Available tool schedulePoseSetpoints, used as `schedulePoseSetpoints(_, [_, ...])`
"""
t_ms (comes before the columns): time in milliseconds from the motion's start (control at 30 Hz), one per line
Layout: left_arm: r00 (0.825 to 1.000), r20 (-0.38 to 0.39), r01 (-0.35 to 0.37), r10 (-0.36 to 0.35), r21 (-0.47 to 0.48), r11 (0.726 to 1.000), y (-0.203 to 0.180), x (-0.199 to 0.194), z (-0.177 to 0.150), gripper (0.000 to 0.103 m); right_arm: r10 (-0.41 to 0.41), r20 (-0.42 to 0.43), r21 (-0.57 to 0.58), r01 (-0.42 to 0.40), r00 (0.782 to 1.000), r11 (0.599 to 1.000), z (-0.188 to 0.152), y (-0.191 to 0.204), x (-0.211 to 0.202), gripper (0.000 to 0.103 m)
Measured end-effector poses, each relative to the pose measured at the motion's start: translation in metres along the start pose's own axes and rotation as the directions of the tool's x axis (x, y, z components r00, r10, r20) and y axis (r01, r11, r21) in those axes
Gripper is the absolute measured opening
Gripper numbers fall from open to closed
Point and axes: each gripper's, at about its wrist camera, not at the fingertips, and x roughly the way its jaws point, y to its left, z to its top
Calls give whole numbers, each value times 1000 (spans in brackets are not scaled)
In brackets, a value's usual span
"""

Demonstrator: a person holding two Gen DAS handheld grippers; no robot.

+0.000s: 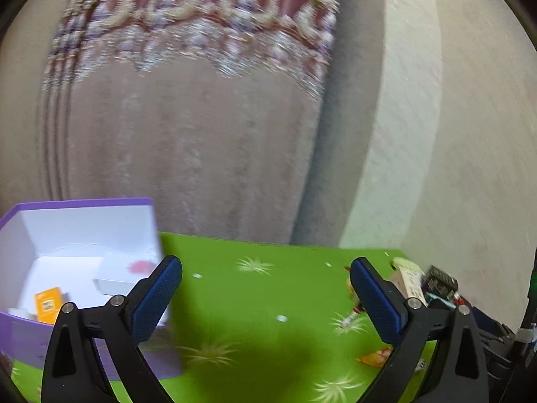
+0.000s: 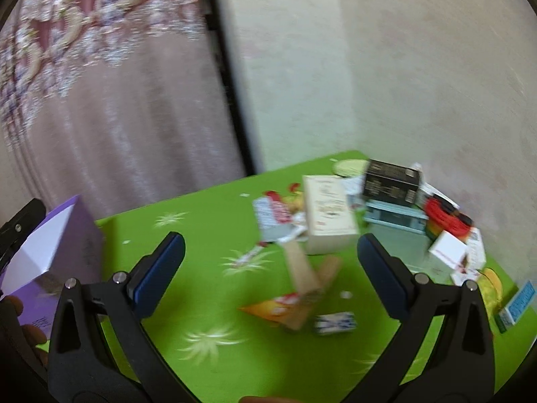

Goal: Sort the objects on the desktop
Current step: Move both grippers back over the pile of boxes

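Left gripper [image 1: 266, 267]: spread wide, nothing between its blue pads [image 1: 152, 302], above the green counter [image 1: 255, 302].
Right gripper [image 2: 270, 241]: also spread, empty, pointing down at the clutter.
Purple box [image 1: 80, 215]: open, at the counter's left, just beside the left gripper; white inside, holding a white carton [image 1: 110, 282] and an orange packet [image 1: 48, 304].
Clutter: piled at the counter's far right against the wall.
Cream box [image 2: 330, 215]: lying flat, beside a black box [image 2: 391, 181] that rests on a pale blue box [image 2: 396, 218].
Red coil [image 2: 444, 218]: right of the black box.
Orange wrapper [image 2: 272, 307]: nearer, between the right gripper's fingers in view, touching a tan card piece [image 2: 302, 268].
Curtain [image 1: 188, 141]: behind the counter.
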Motion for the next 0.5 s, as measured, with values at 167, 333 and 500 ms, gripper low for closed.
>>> schedulePoseSetpoints(167, [997,-69,47,-43,59,997,-40,22,-9,101,-78,-5,63,78,997,995,0,-33,6,102])
schedulePoseSetpoints(333, [989,-125,93,-79,111,990,-75,40,-16,101,-126,-22,112,127,992,986,3,-63,11,102])
schedulePoseSetpoints(500, [983,-155,126,-102,159,979,-105,53,-18,101,-154,-40,149,158,987,976,4,-83,17,102])
